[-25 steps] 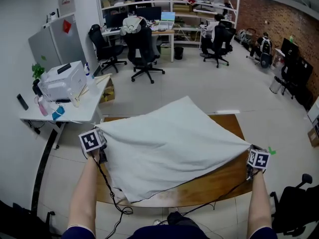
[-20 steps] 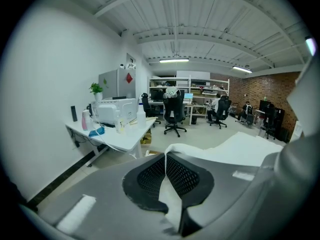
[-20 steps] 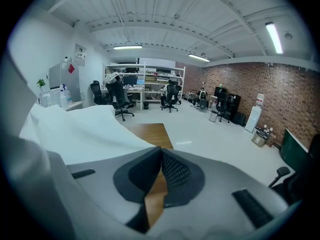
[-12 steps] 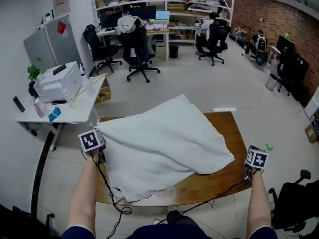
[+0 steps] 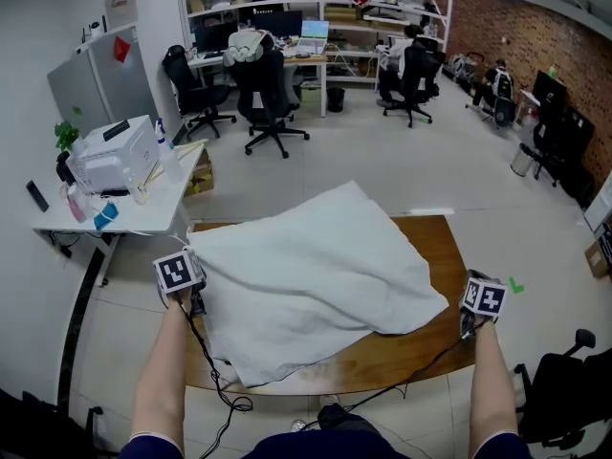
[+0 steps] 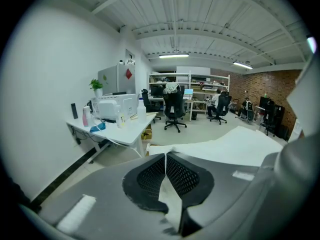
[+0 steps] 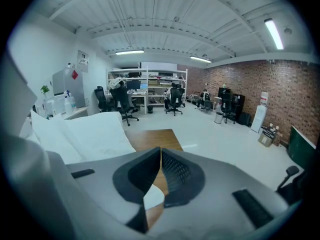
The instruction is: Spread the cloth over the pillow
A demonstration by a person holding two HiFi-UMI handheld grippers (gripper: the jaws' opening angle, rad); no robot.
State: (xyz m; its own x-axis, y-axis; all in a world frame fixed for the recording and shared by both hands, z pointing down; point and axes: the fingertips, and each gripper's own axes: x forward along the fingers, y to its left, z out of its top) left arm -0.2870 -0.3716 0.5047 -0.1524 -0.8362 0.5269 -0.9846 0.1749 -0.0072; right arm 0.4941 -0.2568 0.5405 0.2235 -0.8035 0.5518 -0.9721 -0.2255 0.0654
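Note:
A white cloth (image 5: 316, 275) lies in a mound on the wooden table (image 5: 430, 338); the pillow is hidden beneath it. My left gripper (image 5: 187, 254) is at the table's left end, shut on the cloth's near-left corner. In the left gripper view a strip of cloth (image 6: 168, 196) runs between the closed jaws of the left gripper (image 6: 165, 155). My right gripper (image 5: 471, 280) hovers over the table's right end, shut and holding nothing, a short way right of the cloth's loose right corner (image 5: 435, 304). In the right gripper view, the cloth (image 7: 90, 134) lies left of the right gripper (image 7: 160, 149), with bare table (image 7: 152, 138) ahead.
A white side table (image 5: 143, 213) with a printer (image 5: 120, 156) and bottles stands close to the left. Office chairs (image 5: 273, 94) and desks fill the back. A black chair (image 5: 564, 390) is at the lower right. Cables (image 5: 215, 376) hang off the table's front.
The right gripper let go of the cloth's right corner, which dropped onto the table and drew back left. The right gripper shifted slightly up and left. The left still grips its corner.

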